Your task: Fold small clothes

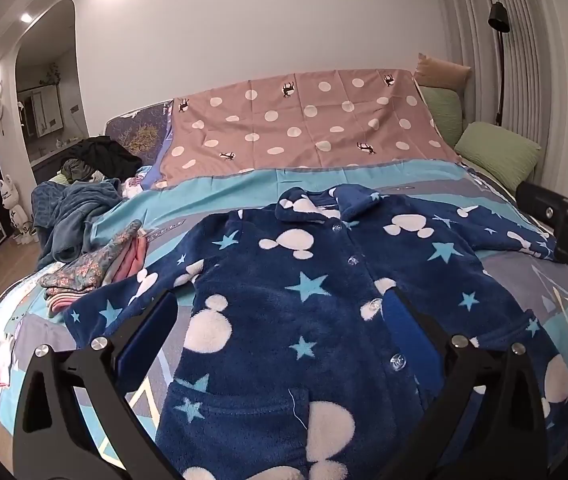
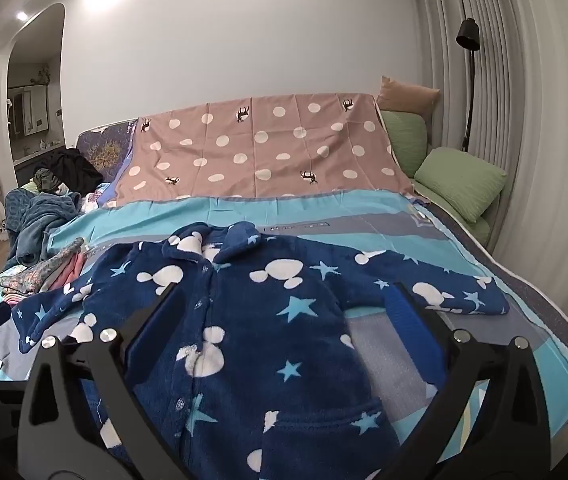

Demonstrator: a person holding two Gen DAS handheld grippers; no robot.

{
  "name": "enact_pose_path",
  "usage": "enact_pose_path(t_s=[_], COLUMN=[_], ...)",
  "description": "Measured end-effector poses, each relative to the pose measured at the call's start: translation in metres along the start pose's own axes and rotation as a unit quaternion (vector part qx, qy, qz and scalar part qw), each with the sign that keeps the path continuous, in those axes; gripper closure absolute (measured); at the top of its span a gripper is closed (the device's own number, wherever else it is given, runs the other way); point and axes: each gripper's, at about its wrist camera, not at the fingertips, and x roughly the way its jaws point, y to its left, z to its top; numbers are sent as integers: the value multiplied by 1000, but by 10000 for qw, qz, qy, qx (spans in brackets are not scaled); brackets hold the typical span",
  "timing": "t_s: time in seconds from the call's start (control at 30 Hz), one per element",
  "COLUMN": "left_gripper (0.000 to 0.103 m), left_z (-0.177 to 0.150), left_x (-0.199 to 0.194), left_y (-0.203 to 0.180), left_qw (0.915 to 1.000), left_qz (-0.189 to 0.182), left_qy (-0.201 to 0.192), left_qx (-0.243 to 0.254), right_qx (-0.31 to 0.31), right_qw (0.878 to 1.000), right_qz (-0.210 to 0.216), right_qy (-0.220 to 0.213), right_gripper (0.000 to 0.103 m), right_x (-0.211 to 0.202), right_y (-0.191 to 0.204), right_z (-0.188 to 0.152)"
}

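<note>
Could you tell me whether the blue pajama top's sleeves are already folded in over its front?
No, the pajama top lies flat on the bed with both sleeves spread out to the sides.

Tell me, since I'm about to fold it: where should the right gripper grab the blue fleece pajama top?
Probably the outstretched right sleeve, near its cuff end. It lies flat and free on the bedspread, clear of the body, so the open right gripper can come from the right and carry it inward.
</note>
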Motion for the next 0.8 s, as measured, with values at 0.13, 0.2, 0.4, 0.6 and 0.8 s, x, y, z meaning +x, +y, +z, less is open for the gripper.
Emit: enact_pose_path(t_s=[0.13,0.2,0.4,0.6,0.8], left_gripper=[1,1,1,1,1], left_z=[0,2,1,0,-3], left_x=[6,8,8,15,23], left_y=[-1,-1,-1,0,0], left_qw=[9999,9999,9999,9999,9995], left_qz=[30,46,107,-88,-188], left_qy=[-87,-71,-54,99,251], left_qx=[-68,-68,63,48,47], right_qx=[-63,-66,-88,-218,-262], right_qw=[9999,9999,9993,9991,9988], right_qz=[32,37,143,161,132], right_qy=[98,133,329,334,384], right_gripper=[2,2,2,2,2], right_x=[4,7,18,21,27], right_y=[-2,-3,-2,2,4], right_z=[6,5,1,-3,-5])
